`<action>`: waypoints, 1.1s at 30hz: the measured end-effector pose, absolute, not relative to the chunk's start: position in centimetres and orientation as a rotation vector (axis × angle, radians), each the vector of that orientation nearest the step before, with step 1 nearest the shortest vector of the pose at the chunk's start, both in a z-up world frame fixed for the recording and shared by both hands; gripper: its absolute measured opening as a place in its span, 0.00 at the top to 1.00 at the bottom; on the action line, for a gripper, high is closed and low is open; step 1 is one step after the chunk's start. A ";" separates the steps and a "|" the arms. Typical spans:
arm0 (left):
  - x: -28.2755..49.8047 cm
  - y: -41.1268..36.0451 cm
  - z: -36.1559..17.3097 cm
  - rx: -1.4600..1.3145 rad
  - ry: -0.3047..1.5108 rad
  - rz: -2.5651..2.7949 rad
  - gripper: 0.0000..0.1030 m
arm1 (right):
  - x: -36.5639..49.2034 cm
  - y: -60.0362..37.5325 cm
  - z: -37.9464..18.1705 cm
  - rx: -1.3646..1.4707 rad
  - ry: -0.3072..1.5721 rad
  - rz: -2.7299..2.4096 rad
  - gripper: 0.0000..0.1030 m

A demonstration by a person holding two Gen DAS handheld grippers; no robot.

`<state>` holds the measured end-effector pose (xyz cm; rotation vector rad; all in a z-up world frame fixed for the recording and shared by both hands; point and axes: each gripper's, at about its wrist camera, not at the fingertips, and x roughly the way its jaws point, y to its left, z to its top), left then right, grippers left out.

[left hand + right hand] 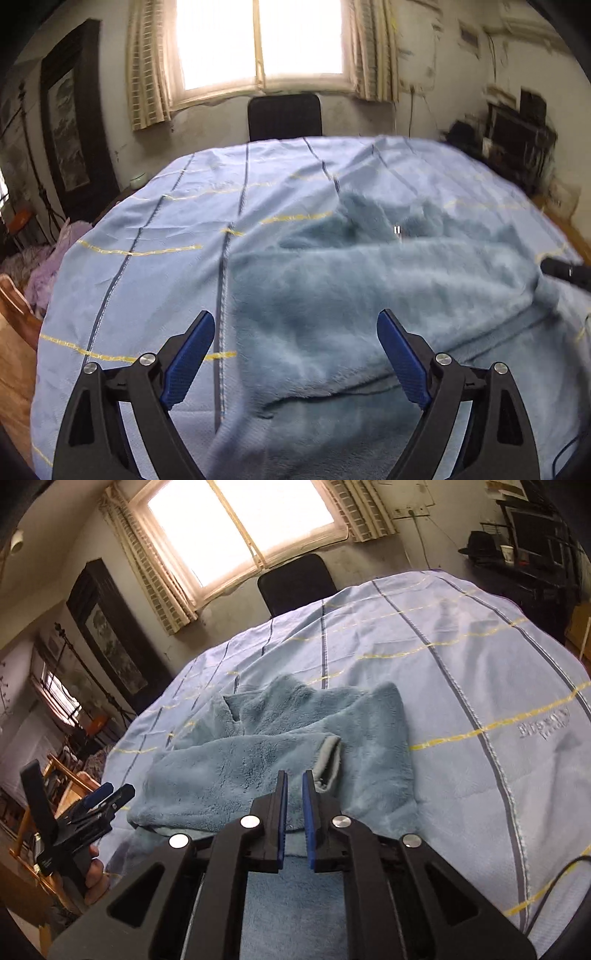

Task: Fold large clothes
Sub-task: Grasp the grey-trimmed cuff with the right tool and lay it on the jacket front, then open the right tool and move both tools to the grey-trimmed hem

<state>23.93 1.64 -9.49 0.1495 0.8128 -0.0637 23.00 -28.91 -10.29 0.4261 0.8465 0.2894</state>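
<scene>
A fluffy blue-grey garment (369,288) lies partly folded on a light blue striped sheet (155,221). My left gripper (295,325) is open and empty, above the garment's near left part. In the right wrist view the garment (266,753) has a sleeve with a grey cuff (330,760) folded across its body. My right gripper (294,781) hovers over the near edge, just left of the cuff, its jaws a narrow gap apart with nothing between them. The left gripper also shows in the right wrist view (110,794) at the garment's left edge.
A black chair (284,116) stands at the far edge under a bright window (258,40). Purple clothes (55,258) lie to the left. Dark shelving (517,140) is at the far right. A black cable (554,886) trails over the sheet's near right.
</scene>
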 end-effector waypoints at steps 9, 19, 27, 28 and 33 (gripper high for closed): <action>26.1 2.3 -12.3 0.109 0.961 -0.107 0.10 | 24.2 -29.0 -12.8 0.486 0.940 0.302 0.95; 20.8 3.3 -8.3 0.037 0.851 -0.043 0.11 | 13.9 -32.3 -5.3 0.575 0.669 0.364 0.46; 10.6 2.2 -3.6 0.042 0.760 -0.061 0.11 | 1.9 -36.3 1.2 0.475 0.549 0.426 0.45; 9.5 2.3 -3.0 0.026 0.754 -0.067 0.11 | 0.1 -37.1 1.9 0.470 0.530 0.426 0.44; 4.3 2.6 -1.1 -0.003 0.714 -0.072 0.11 | -7.7 -39.3 3.4 0.400 0.484 0.412 0.32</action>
